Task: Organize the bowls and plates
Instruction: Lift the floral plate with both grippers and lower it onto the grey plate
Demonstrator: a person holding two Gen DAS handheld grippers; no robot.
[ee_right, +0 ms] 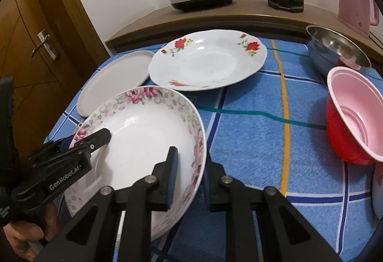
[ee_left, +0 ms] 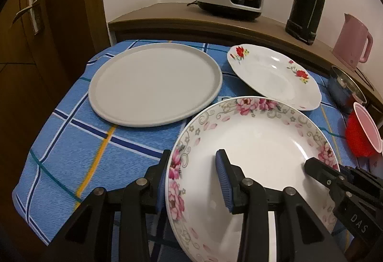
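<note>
1. Pink-flower plate (ee_left: 251, 142) sits at the near edge of the desk (ee_left: 71, 142), raised and tilted, apparently off the blue cloth.
2. Left tool (ee_left: 191, 180) straddles the plate's left rim: one finger outside and under, the other inside the well. Gap between the pads looks wider than the rim, so I cannot tell whether it clamps or only brackets.
3. Right tool (ee_right: 189, 171) straddles the right rim (ee_right: 198, 142) the same way; grip likewise not confirmable.
4. Grey plate (ee_left: 155, 84) lies flat, far left. Red-flower plate (ee_left: 273, 75) lies far right, just beside it, apart from the held plate.
5. Pink bowl (ee_right: 354, 118) nests in a red bowl (ee_right: 344, 144) at right; steel bowl (ee_right: 335, 51) behind them.
6. Handling, judged: glazed ceramic, stiff, fairly heavy, slippery, chips on impact. Hold at opposite rim points, pads seated well over the lip.
7. Likely destination: stack on the grey plate, lowered level.
</note>
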